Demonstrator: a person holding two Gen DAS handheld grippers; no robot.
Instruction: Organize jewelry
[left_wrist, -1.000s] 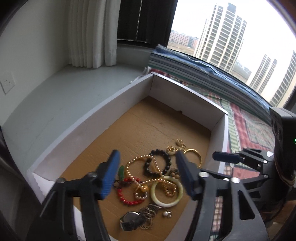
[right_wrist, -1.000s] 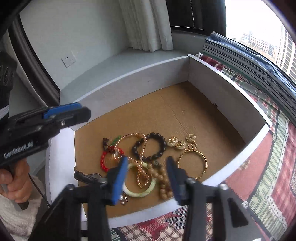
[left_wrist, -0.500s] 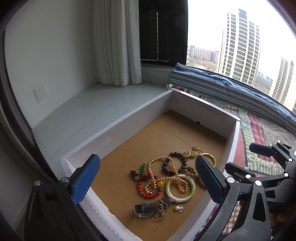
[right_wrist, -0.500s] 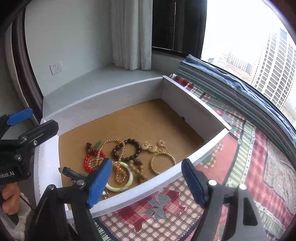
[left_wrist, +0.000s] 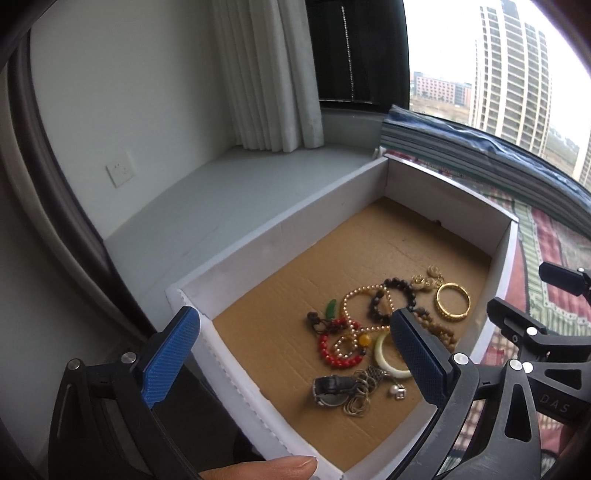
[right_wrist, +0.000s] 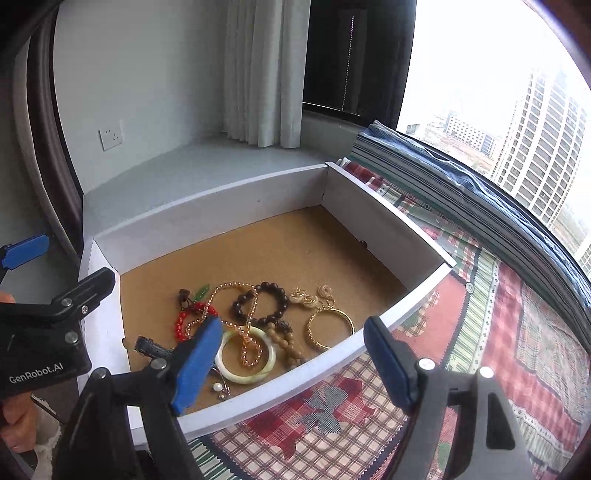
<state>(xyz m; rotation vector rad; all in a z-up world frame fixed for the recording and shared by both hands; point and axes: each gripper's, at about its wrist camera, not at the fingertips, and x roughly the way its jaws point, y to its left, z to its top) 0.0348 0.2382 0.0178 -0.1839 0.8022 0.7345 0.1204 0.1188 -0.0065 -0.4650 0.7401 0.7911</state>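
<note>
A white box (left_wrist: 280, 229) (right_wrist: 369, 206) with a brown cardboard floor holds a tangled pile of jewelry: a gold bangle (left_wrist: 453, 302) (right_wrist: 330, 328), a dark bead bracelet (left_wrist: 392, 301) (right_wrist: 260, 302), a red bead bracelet (left_wrist: 338, 350) (right_wrist: 181, 325), a pearl necklace (left_wrist: 354, 317), a pale jade bangle (left_wrist: 388, 360) (right_wrist: 245, 356) and a watch (left_wrist: 330, 386). My left gripper (left_wrist: 295, 363) is open and empty above the box's near left corner. My right gripper (right_wrist: 291, 363) is open and empty above the box's front wall.
The box sits on a plaid cloth (right_wrist: 498, 350) beside a grey window ledge (left_wrist: 229, 192). Folded blankets (right_wrist: 461, 184) lie along the window. White curtains (left_wrist: 266, 74) hang behind. A fingertip (left_wrist: 266, 467) shows at the bottom edge.
Both grippers have pulled up and back from the jewelry pile and opened wider. The jewelry has not moved.
</note>
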